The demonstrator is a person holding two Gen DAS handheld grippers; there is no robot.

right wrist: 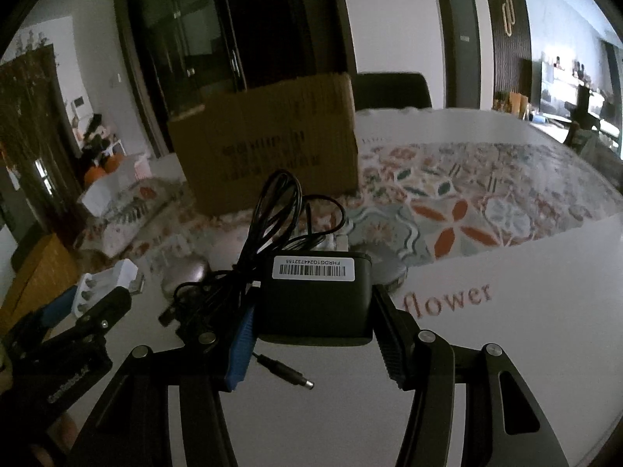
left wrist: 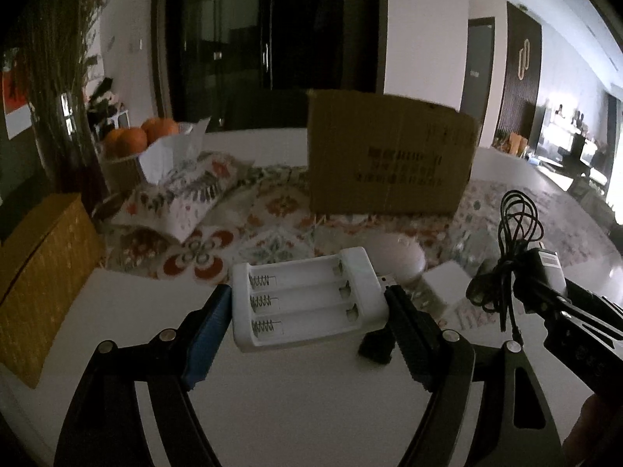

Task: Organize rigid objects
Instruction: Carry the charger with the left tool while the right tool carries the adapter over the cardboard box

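Left hand-held gripper (left wrist: 307, 303) pinches the light, rigid, slick plastic charger (left wrist: 307, 303) by its short ends above the tabletop (left wrist: 296, 408); right hand-held gripper (right wrist: 311, 311) clamps the denser adapter (right wrist: 315, 303) body, cord (right wrist: 272, 218) flopping loose.

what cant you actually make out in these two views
- Cardboard box: printed text blurred in both views; its inside is hidden behind its near wall.
- Pale round object, left wrist view: partly behind the battery charger; unidentifiable.
- Power adapter, right wrist view: label text too small.
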